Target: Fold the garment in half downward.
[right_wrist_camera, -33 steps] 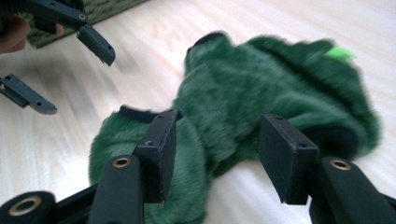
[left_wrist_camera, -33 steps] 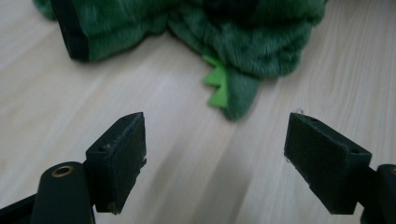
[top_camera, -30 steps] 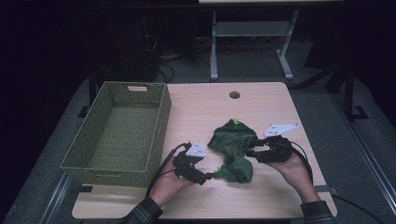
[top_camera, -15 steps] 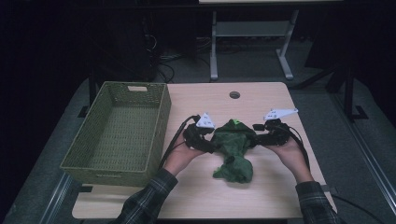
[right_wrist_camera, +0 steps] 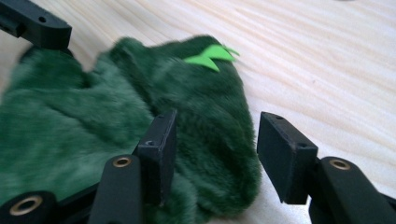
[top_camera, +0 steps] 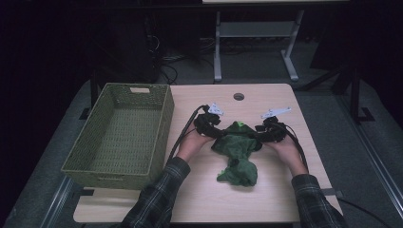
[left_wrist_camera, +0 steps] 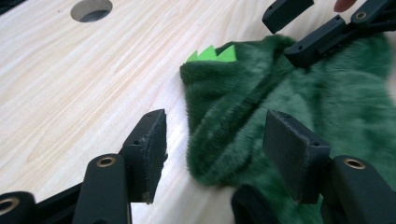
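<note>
Green plush garment (top_camera: 236,152), a furry piece with a small bright-green zigzag crest (top_camera: 241,124) at its far end, lies crumpled on the light wooden bench (top_camera: 204,194), a little toward three o'clock of the bench's middle, its bunched lower part trailing toward six o'clock. At the nine o'clock side of the bench stands a woven green basket (top_camera: 164,118), well apart from the garment. A round cable hole (top_camera: 238,96) sits in the bench top at twelve o'clock of the garment. The left claw (top_camera: 219,133) comes at the garment's upper edge from nine o'clock; in the left gripper view (left_wrist_camera: 212,140) its jaws stand spread and have just been closing, with a fold of the plush edge between them; the left pad (left_wrist_camera: 150,144) is clear of the fur over bare wood, and the right one (left_wrist_camera: 289,151) stands over the fur, though I cannot tell if it touches. The right claw (top_camera: 255,132) meets the same upper edge from three o'clock; in the right gripper view (right_wrist_camera: 215,149) its jaws are also spread, a rounded fold of fur lying between them, the left pad (right_wrist_camera: 161,149) against or over the plush and the right pad (right_wrist_camera: 282,149) apart from it over bare wood. Both claws lie level with the crest, one on each side of it, and plaid sleeves (top_camera: 157,199) enter from six o'clock.
</note>
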`<state>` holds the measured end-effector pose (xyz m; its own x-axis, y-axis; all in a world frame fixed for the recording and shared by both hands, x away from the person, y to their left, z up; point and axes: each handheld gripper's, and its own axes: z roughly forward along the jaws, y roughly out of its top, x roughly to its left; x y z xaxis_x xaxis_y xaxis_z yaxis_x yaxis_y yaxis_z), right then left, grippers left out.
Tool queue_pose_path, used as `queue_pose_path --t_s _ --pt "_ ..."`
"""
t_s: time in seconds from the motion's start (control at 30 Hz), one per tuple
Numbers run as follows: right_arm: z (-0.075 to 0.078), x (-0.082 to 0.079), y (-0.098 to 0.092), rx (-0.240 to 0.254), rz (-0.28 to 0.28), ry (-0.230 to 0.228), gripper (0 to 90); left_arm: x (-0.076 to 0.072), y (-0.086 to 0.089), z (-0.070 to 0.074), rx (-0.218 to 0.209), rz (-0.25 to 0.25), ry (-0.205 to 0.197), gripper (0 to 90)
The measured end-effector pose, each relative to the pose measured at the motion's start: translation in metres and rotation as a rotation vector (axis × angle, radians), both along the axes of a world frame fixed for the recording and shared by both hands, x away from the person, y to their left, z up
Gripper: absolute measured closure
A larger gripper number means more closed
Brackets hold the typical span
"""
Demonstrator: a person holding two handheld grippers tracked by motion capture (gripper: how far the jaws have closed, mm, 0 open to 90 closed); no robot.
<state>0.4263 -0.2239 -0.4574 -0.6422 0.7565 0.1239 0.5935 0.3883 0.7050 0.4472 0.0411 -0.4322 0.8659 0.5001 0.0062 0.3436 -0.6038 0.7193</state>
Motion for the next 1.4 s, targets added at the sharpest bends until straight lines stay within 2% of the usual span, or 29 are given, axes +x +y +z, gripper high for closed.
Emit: queue_pose_path --t_s 0.07,0.2,0.43,0.6,0.7,0.77,0.87,1.03,1.13,1.2,1.27,1.3,1.33,1.4 --pt "-0.004 0.002 -0.001 0.007 -0.009 0.001 48.1 0.007 -0.002 -0.010 0.011 0.006 -0.003 41.0" --pt "-0.010 0.006 -0.001 -0.002 -0.017 0.002 49.9 0.014 -0.005 -0.023 0.012 0.002 0.032 43.4" --pt "-0.012 0.007 0.001 -0.009 -0.007 -0.022 57.2 0.017 -0.011 -0.034 0.026 -0.011 0.034 49.8" --pt "-0.012 0.007 0.002 -0.007 -0.005 -0.016 65.1 0.018 -0.015 -0.035 0.032 -0.021 0.040 61.1" --pt "-0.010 0.006 0.001 -0.005 0.001 -0.018 75.4 0.016 -0.017 -0.035 0.027 -0.030 0.041 71.1" --pt "-0.009 0.005 0.000 0.001 0.006 -0.017 82.6 0.016 -0.017 -0.034 0.027 -0.043 0.045 78.4" --pt "-0.007 0.005 0.000 0.000 0.005 -0.024 85.7 0.015 -0.018 -0.033 0.014 -0.047 0.049 84.5" --pt "0.000 0.003 -0.001 0.018 0.005 -0.040 86.4 0.015 -0.016 -0.026 -0.002 -0.049 0.052 86.1" --pt "0.005 0.001 -0.002 0.021 -0.001 -0.057 87.2 0.015 -0.014 -0.015 -0.033 -0.043 0.051 86.6" --pt "0.008 0.000 -0.005 0.040 -0.013 -0.052 87.5 0.014 -0.014 -0.009 -0.053 -0.034 0.048 86.7" --pt "0.011 0.001 -0.007 0.052 -0.018 -0.056 87.5 0.013 -0.014 -0.002 -0.055 -0.038 0.041 86.8" --pt "0.013 0.002 -0.007 0.053 -0.018 -0.031 87.5 0.013 -0.014 -0.002 -0.055 -0.038 0.041 86.7" --pt "0.016 0.003 -0.007 0.048 -0.021 -0.029 87.5 0.011 -0.015 0.003 -0.080 -0.025 0.040 86.8" --pt "0.024 0.003 -0.007 0.046 -0.021 -0.056 87.6 0.011 -0.014 0.009 -0.083 -0.021 0.038 86.8"
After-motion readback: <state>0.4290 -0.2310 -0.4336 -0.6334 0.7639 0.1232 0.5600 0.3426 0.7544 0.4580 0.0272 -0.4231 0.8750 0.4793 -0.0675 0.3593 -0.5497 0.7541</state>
